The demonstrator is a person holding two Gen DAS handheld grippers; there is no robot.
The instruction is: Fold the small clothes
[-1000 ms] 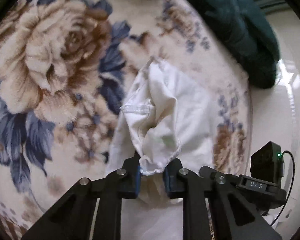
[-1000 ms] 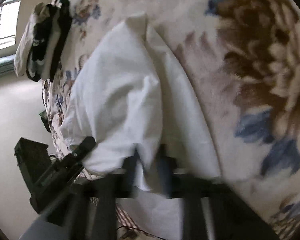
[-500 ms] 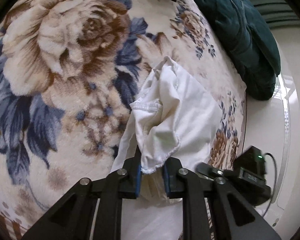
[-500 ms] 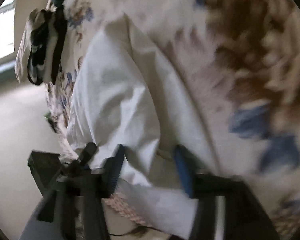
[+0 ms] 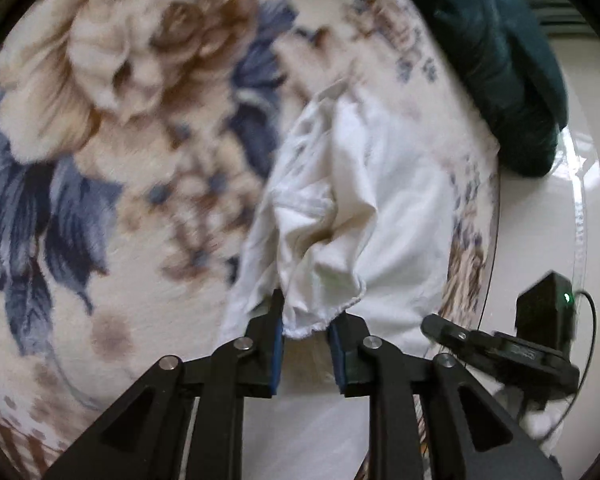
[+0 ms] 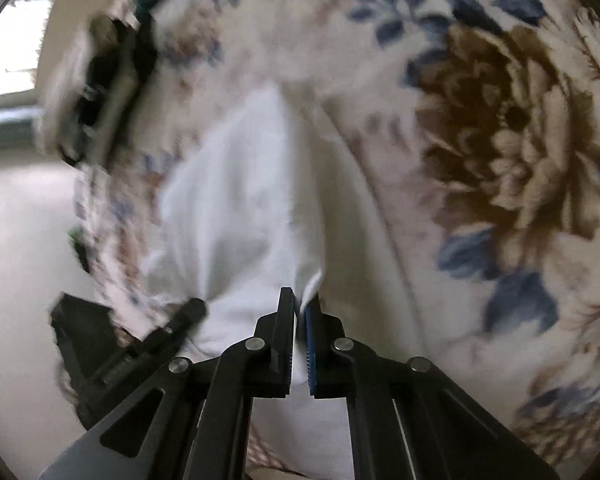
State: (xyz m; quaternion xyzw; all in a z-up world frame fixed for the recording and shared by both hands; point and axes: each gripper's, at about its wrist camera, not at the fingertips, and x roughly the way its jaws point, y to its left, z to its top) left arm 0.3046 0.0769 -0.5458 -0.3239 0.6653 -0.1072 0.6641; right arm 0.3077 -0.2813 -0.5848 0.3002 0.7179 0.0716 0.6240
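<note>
A small white garment [image 5: 380,200] lies partly folded on a floral blanket [image 5: 120,160]. My left gripper [image 5: 306,320] has the garment's bunched, stitched hem between its blue pads. Its jaws are opening, though the cloth still touches both pads. In the right wrist view the same garment [image 6: 236,200] spreads away from me, and my right gripper [image 6: 300,308] is shut on a thin fold of its near edge. Each gripper shows at the side of the other's view: the right one [image 5: 500,352] and the left one [image 6: 140,352].
A dark teal cushion or throw [image 5: 492,60] lies at the blanket's far right corner. A heap of dark and beige clothes [image 6: 96,88] sits on the blanket's far left edge. Pale floor [image 6: 20,240] drops away beside the blanket [image 6: 500,140].
My right gripper spread wide half a second ago, then closed again on the garment's near edge and lifted slightly. The left gripper sank a little with the hem, and its gap looks slightly wider.
</note>
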